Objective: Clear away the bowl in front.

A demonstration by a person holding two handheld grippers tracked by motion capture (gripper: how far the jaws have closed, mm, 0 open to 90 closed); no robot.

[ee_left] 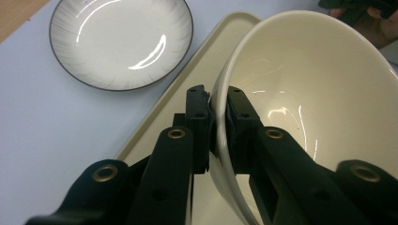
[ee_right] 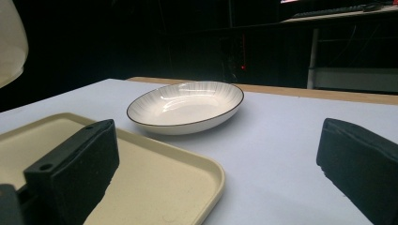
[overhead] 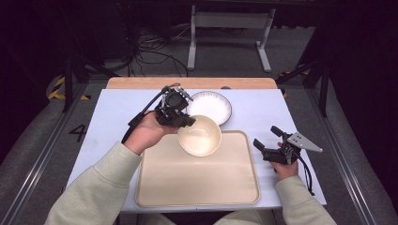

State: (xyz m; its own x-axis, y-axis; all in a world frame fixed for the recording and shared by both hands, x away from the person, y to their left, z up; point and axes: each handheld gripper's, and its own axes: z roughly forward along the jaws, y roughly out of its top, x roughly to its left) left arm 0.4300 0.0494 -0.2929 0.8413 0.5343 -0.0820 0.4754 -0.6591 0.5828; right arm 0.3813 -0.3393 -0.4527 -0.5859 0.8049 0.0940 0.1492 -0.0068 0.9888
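Note:
My left gripper (overhead: 184,121) (ee_left: 217,108) is shut on the rim of a cream bowl (overhead: 199,135) (ee_left: 314,89), one jaw inside and one outside. The bowl hangs tilted above the far part of a beige tray (overhead: 197,187) (ee_left: 159,122). Behind it a white plate with a dark rim (overhead: 212,105) (ee_left: 119,42) (ee_right: 185,105) lies on the pale blue table. My right gripper (overhead: 265,136) (ee_right: 216,164) stands open to the right of the tray with nothing between its jaws. An edge of the bowl (ee_right: 10,42) shows at the top left of the right gripper view.
The tray's near corner (ee_right: 206,178) lies just before the right gripper. A wooden strip (overhead: 187,83) runs along the table's far edge. Beyond it are cables on the floor and a white stand (overhead: 230,28). Bare table surface (overhead: 117,108) lies left of the plate.

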